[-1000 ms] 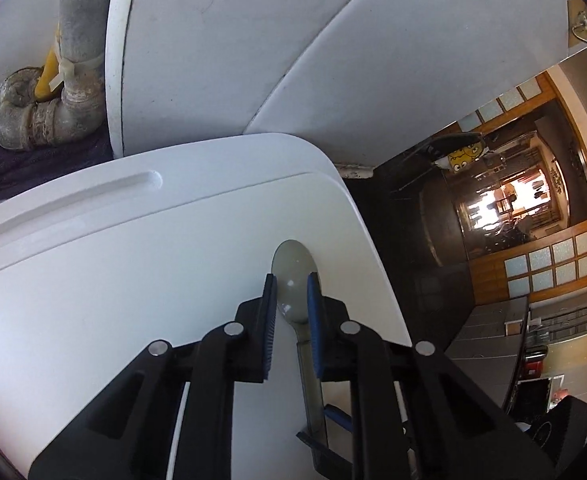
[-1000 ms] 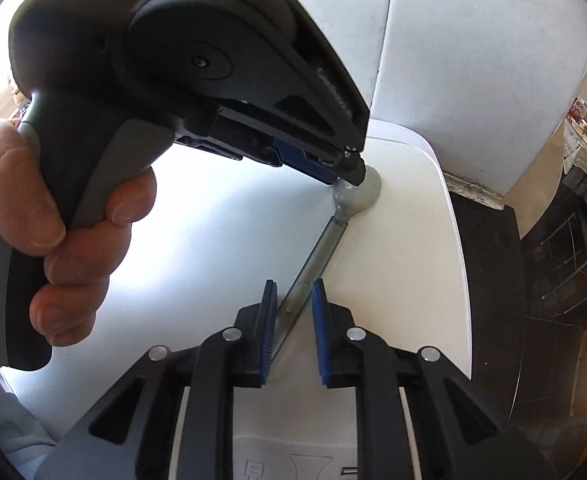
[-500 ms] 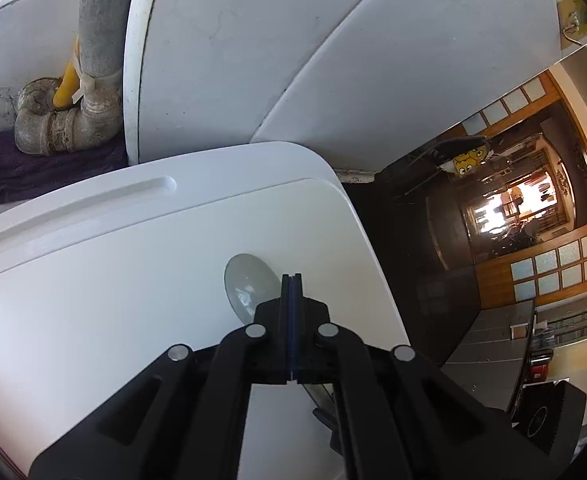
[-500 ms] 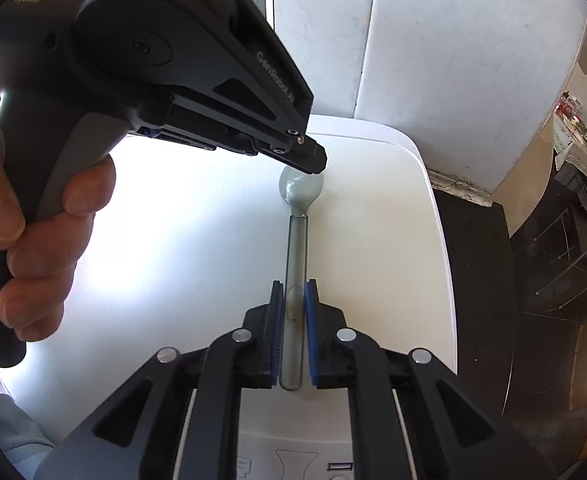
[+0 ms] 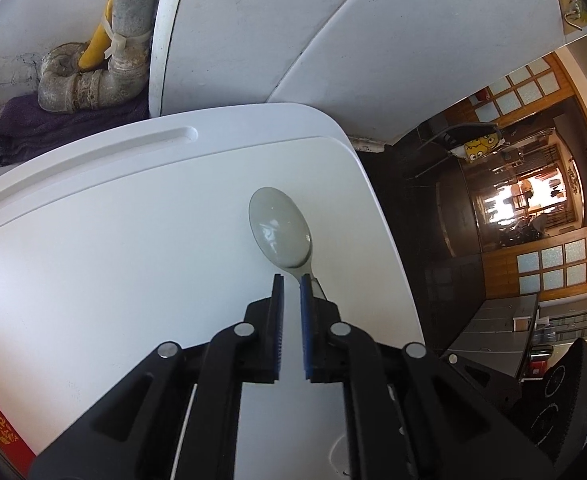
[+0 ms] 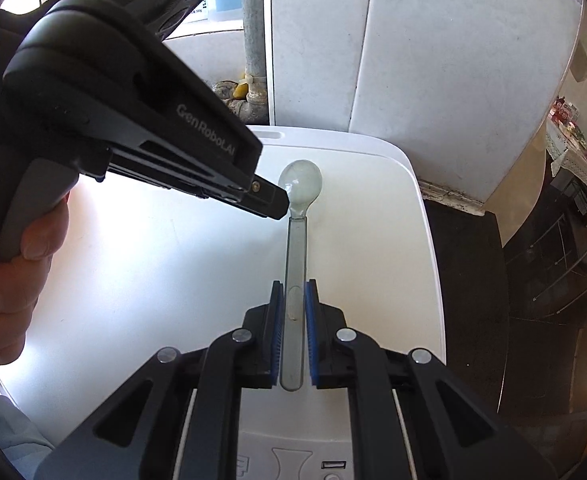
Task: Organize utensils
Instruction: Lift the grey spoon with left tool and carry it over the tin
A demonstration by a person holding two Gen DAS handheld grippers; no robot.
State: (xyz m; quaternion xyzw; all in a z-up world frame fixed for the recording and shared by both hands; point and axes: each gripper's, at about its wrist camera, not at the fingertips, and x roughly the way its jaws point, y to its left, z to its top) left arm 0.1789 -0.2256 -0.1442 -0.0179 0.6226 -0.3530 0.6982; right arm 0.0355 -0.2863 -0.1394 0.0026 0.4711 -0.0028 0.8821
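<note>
A translucent grey plastic spoon (image 6: 295, 264) lies along the white tabletop (image 6: 153, 280), bowl pointing away. My right gripper (image 6: 292, 286) is shut on the spoon's handle near its end. In the left wrist view the spoon's bowl (image 5: 279, 238) sits just ahead of my left gripper (image 5: 290, 280), whose jaws stand slightly apart and empty, the right pad beside the spoon's neck. In the right wrist view the left gripper's tip (image 6: 269, 200) is next to the spoon's neck, on its left.
A white panel wall (image 6: 413, 60) and a grey pipe (image 5: 129, 8) with a yellow tie stand behind the table. A purple cloth (image 5: 53, 124) lies under the pipe. The table's right edge (image 6: 433, 280) drops to a dark floor.
My left gripper went from shut to slightly open and shifted left of the spoon's neck. My right gripper holds the handle, with the spoon now straight along the table.
</note>
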